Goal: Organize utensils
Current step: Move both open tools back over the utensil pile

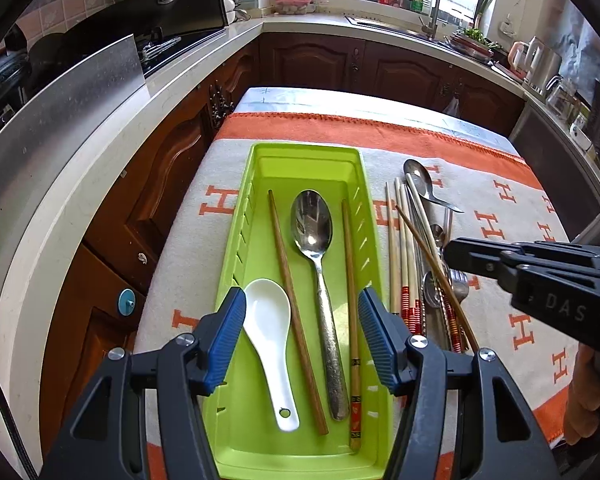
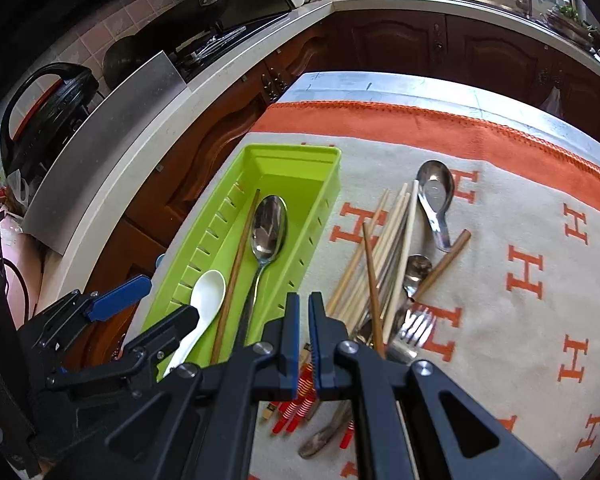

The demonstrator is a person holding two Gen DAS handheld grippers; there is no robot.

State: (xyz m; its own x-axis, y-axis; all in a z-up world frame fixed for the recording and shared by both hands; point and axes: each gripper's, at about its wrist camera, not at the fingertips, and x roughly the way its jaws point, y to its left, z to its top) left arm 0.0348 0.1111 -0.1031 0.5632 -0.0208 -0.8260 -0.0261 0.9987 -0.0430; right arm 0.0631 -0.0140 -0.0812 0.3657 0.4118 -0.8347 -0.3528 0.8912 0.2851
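Note:
A green plastic tray [image 1: 260,160] lies lengthwise on the table and holds a white ceramic spoon [image 1: 270,332], a metal spoon [image 1: 312,224] and two brown chopsticks [image 1: 284,264]. My left gripper [image 1: 302,320] is open and empty, hovering over the tray's near half. To the tray's right lies a loose pile of pale chopsticks [image 2: 384,240], metal spoons [image 2: 434,192] and a fork [image 2: 416,328]. My right gripper [image 2: 304,308] has its jaws nearly together with nothing between them, above the pile's near end beside the tray [image 2: 324,196]. It also shows in the left wrist view [image 1: 446,254].
An orange and grey H-patterned cloth [image 1: 520,216] covers the table. Kitchen counters and wooden cabinets [image 1: 312,60] surround it, with a stove [image 1: 160,46] at left and a sink [image 1: 400,26] at the back. A person's hand [image 1: 588,396] shows at right.

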